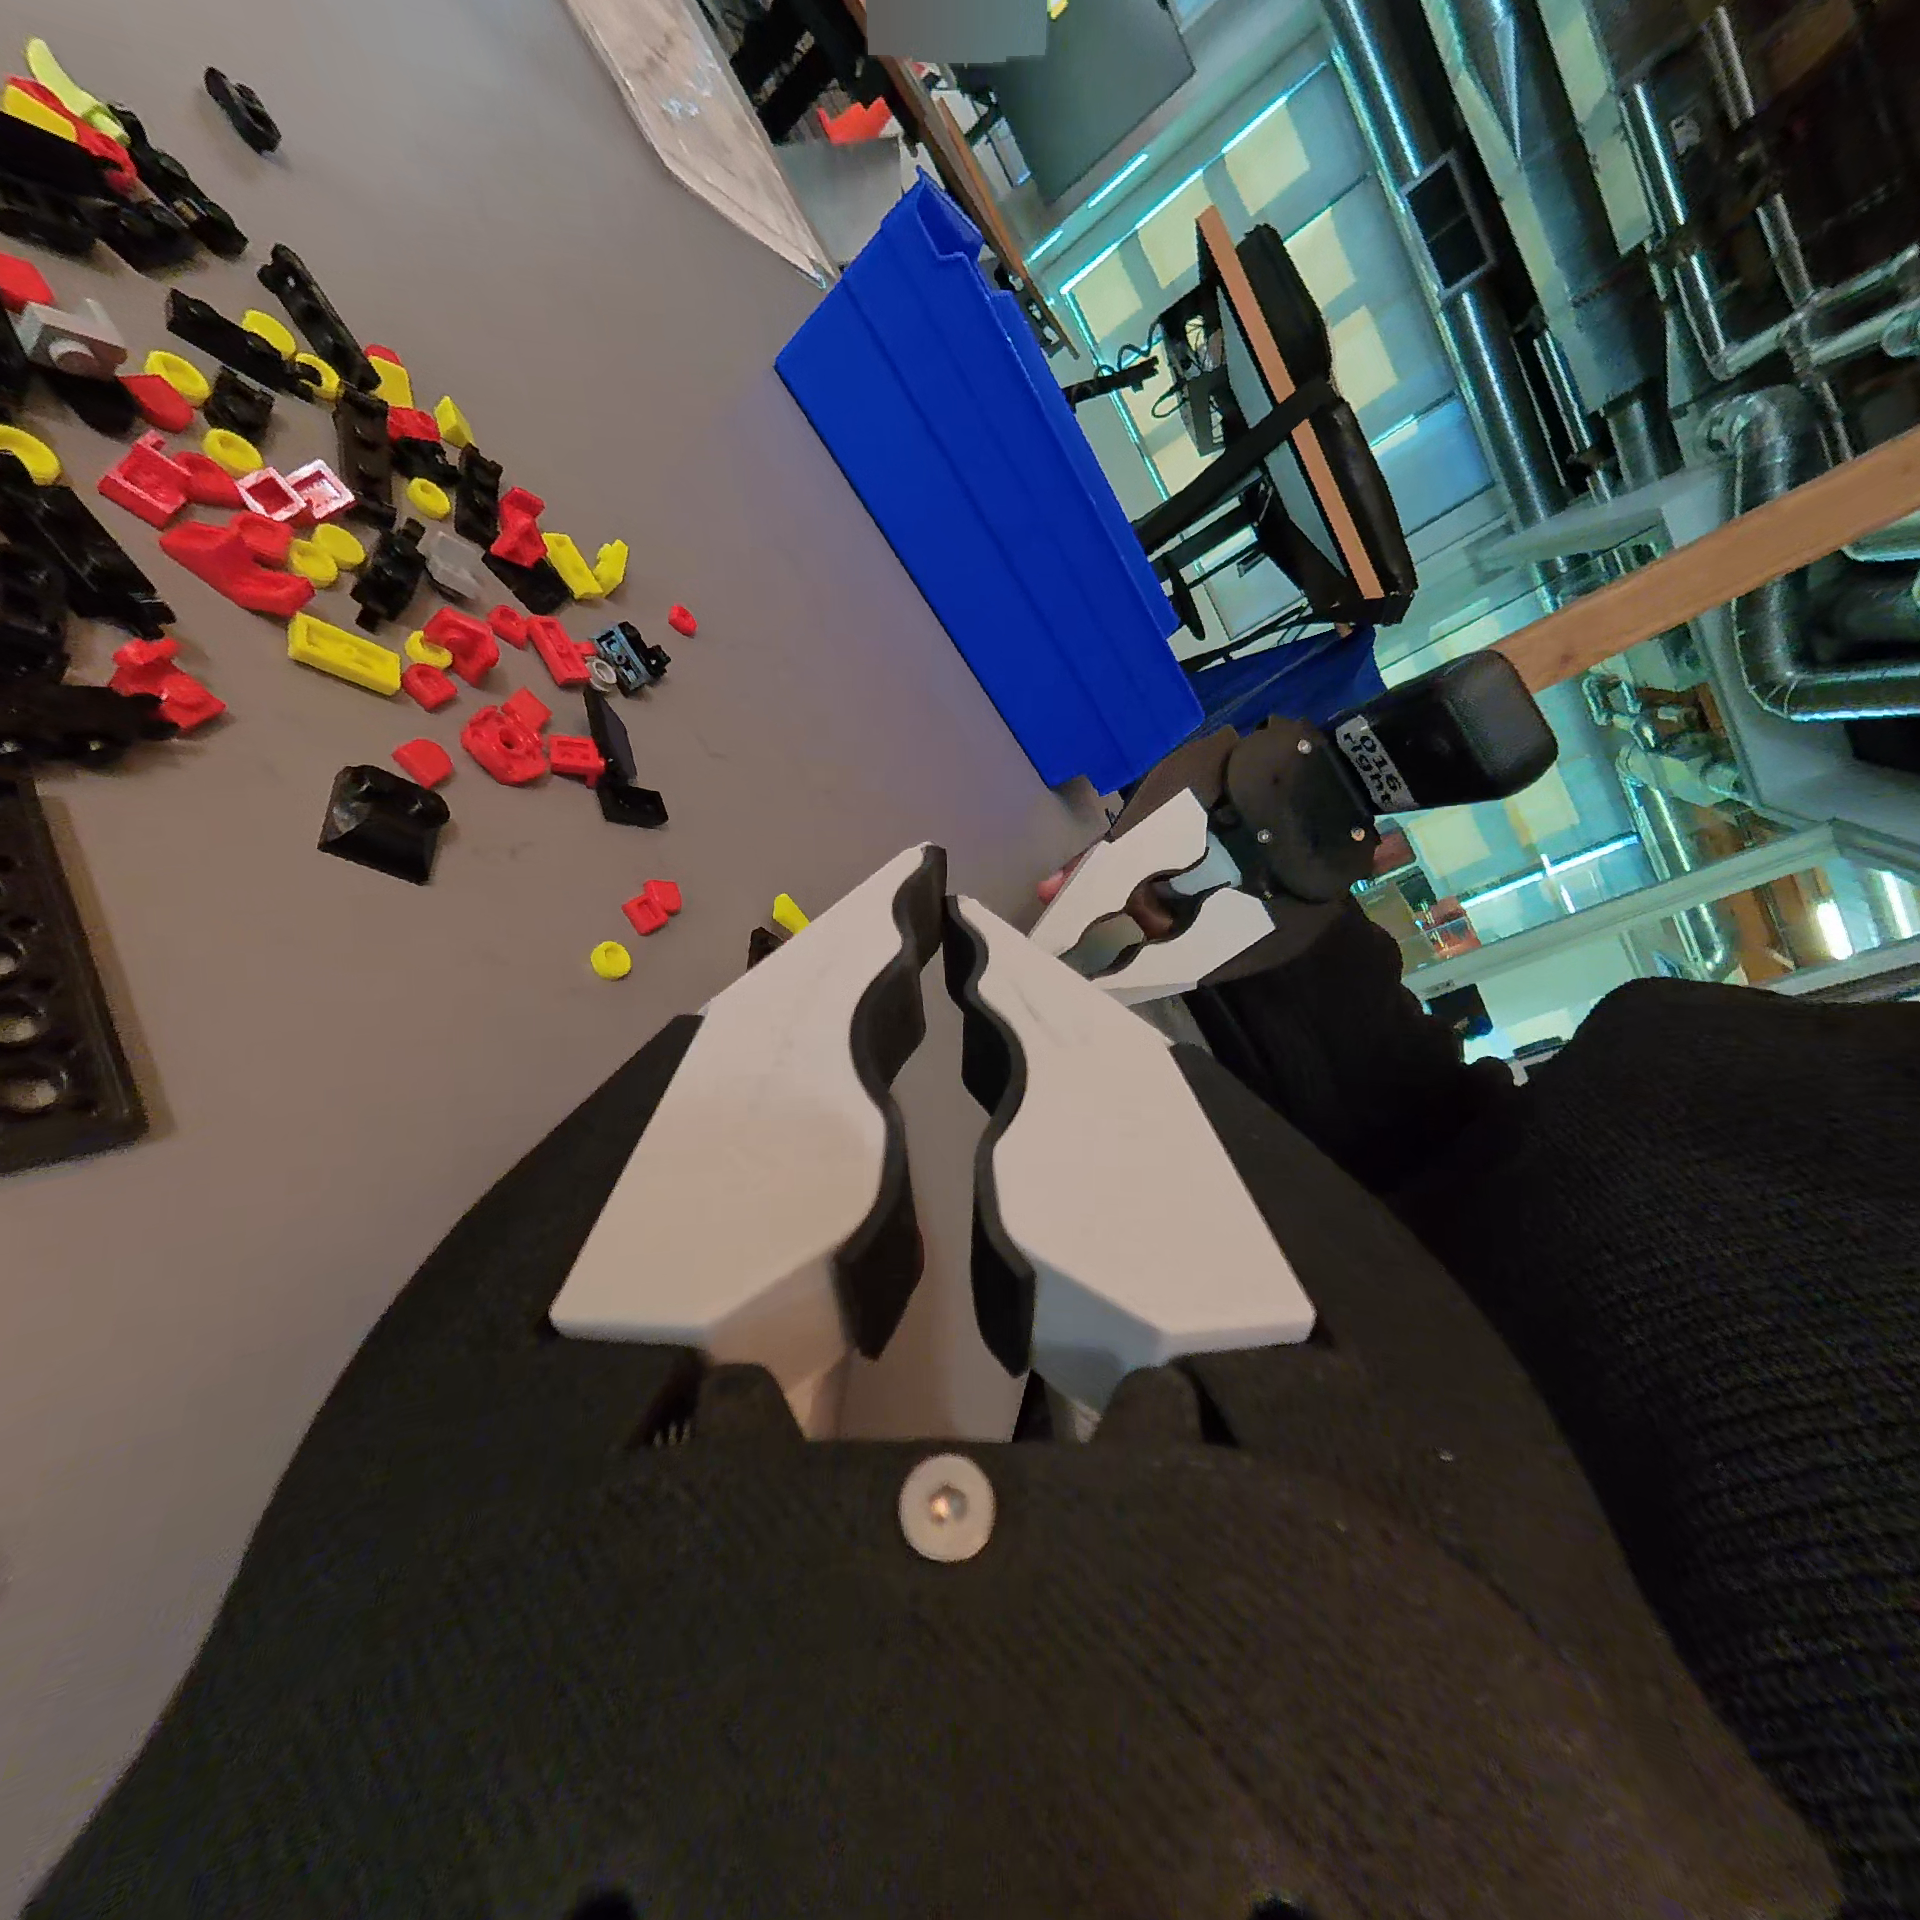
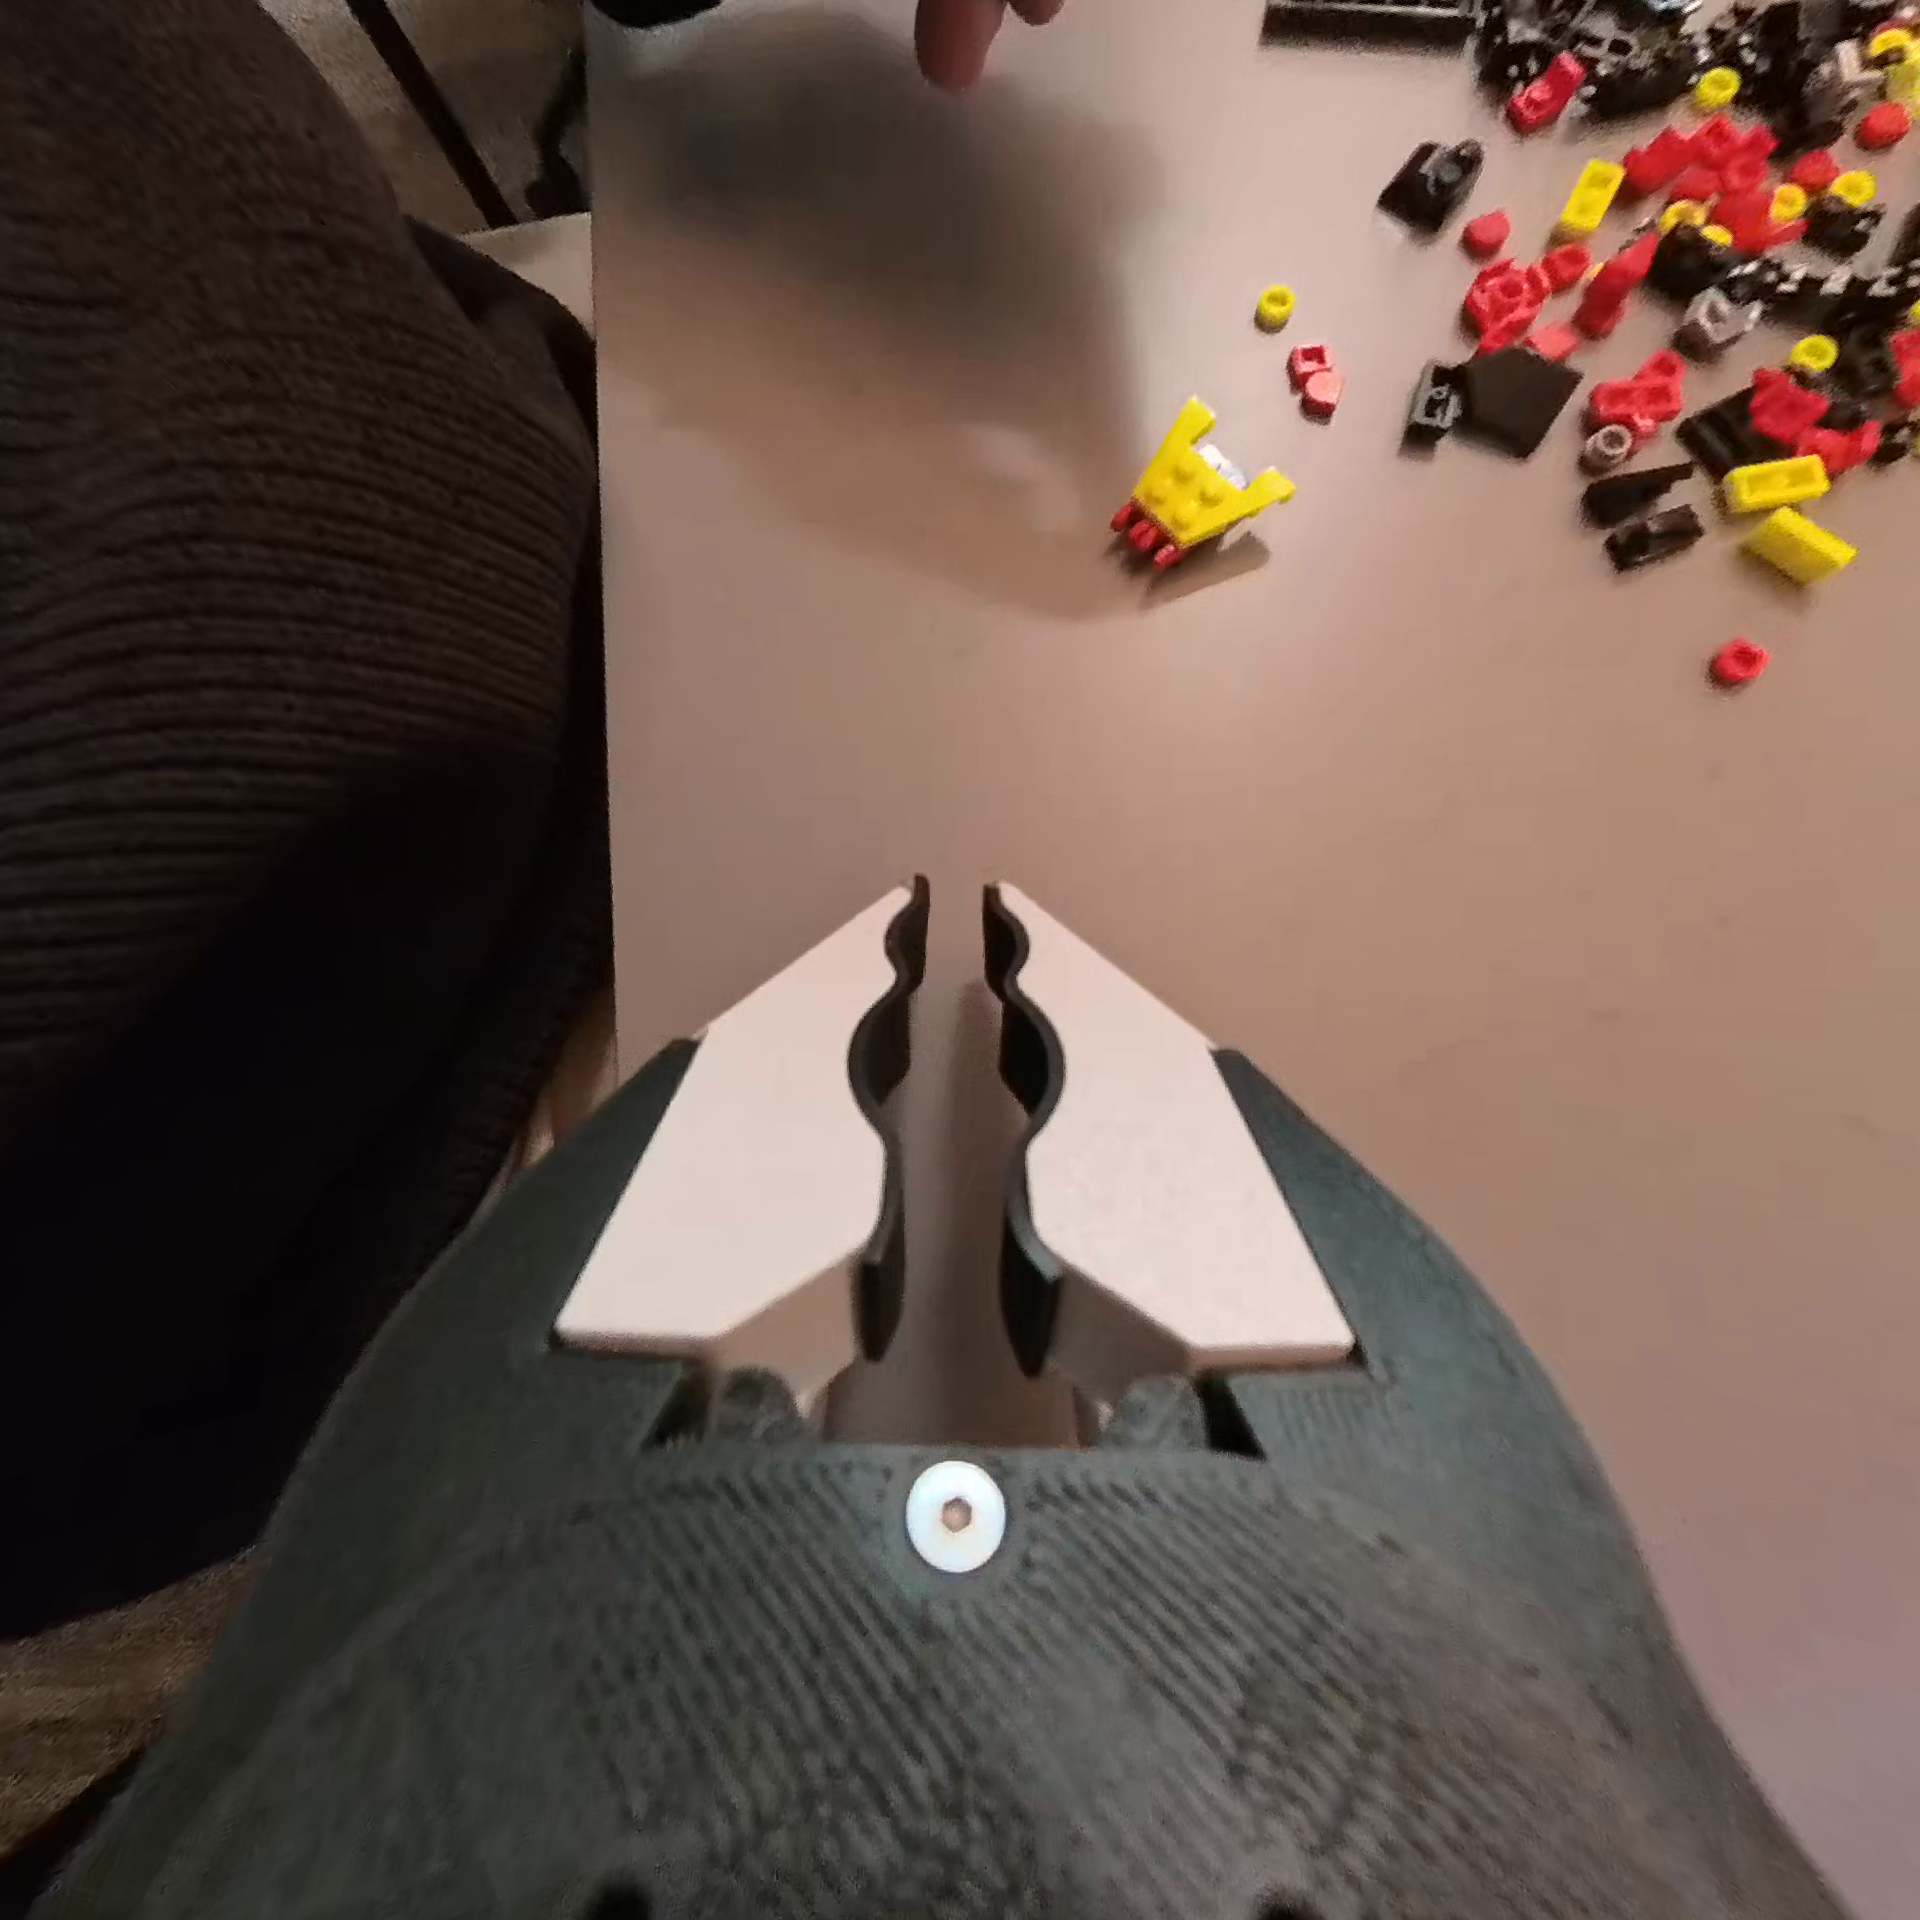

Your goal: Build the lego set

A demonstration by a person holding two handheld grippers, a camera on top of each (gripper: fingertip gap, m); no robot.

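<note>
My left gripper [image 1: 943,878] hangs tilted above the grey table, its jaws closed tip to tip with nothing between them. My right gripper [image 2: 954,886] hovers over bare table with a narrow gap between its pads, empty; it also shows in the left wrist view [image 1: 1138,909], close to the right of the left one. A small yellow and red lego assembly [image 2: 1195,494] lies ahead and to the right of the right gripper. Loose red, yellow and black lego pieces [image 1: 312,468] are scattered across the table, also seen in the right wrist view [image 2: 1714,260].
A black plate with round holes [image 1: 52,987] lies at the left edge. A blue bin [image 1: 987,468] stands on the table beyond the grippers, with a paper sheet [image 1: 717,125] behind it. A dark knitted sleeve [image 2: 260,727] fills the left side. A fingertip [image 2: 956,42] shows at the top. My right fingertips sit around 15 centimetres from my left ones.
</note>
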